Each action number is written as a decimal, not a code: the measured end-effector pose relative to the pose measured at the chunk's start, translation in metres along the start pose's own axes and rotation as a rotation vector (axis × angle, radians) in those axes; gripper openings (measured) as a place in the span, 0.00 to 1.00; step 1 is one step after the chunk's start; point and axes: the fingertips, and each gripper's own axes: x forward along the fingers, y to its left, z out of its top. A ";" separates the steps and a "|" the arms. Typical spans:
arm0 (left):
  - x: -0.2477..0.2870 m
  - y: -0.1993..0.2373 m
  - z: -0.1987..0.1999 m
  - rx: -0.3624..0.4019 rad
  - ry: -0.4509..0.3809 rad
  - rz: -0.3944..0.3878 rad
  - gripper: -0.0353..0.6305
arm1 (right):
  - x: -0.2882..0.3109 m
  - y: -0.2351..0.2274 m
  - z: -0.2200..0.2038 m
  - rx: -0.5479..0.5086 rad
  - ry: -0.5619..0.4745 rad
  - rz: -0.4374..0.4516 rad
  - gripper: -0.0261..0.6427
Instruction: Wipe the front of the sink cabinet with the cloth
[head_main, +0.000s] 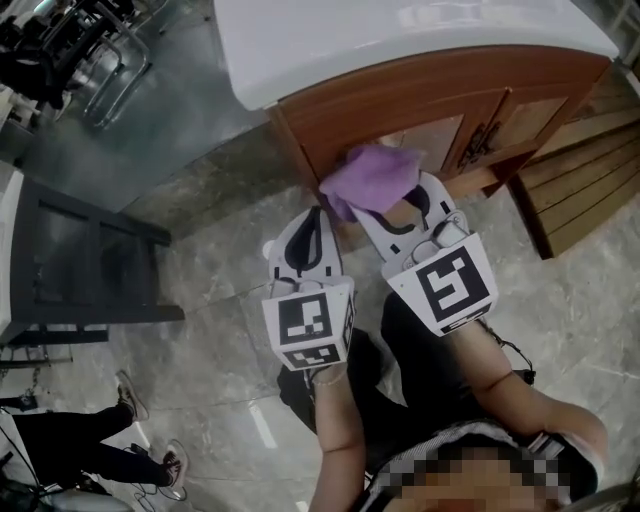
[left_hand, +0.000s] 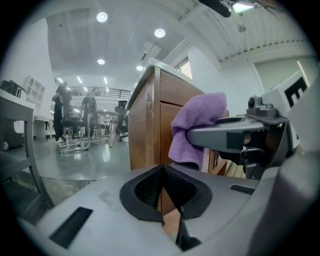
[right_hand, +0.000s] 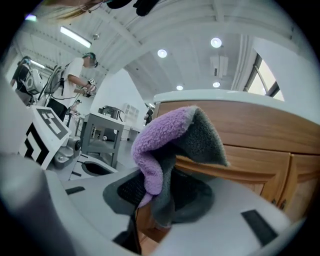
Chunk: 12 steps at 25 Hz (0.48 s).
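The wooden sink cabinet (head_main: 420, 100) with a white top stands ahead of me. A purple cloth (head_main: 372, 178) is pressed near the cabinet's lower left front, and my right gripper (head_main: 398, 205) is shut on it. In the right gripper view the cloth (right_hand: 170, 145) bunches up out of the jaws, purple outside and grey inside, just before the cabinet front (right_hand: 255, 135). My left gripper (head_main: 310, 228) hangs beside it to the left, shut and holding nothing. The left gripper view shows its closed jaws (left_hand: 165, 192), the cabinet corner (left_hand: 147, 120) and the cloth (left_hand: 197, 122).
A dark metal frame (head_main: 90, 265) stands on the marble floor at the left. Wooden slatted boards (head_main: 585, 185) lie right of the cabinet. A person's legs (head_main: 90, 450) show at the lower left. Chairs (head_main: 95, 60) stand at the far left.
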 end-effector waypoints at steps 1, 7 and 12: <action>0.001 -0.003 0.000 -0.001 -0.004 -0.010 0.05 | 0.000 0.000 0.004 -0.019 0.004 -0.008 0.30; 0.001 -0.006 -0.001 0.011 -0.002 -0.029 0.05 | 0.009 0.009 0.026 -0.124 0.005 -0.052 0.30; 0.003 -0.007 0.000 -0.031 -0.023 -0.056 0.05 | 0.018 0.008 0.033 -0.178 -0.016 -0.118 0.30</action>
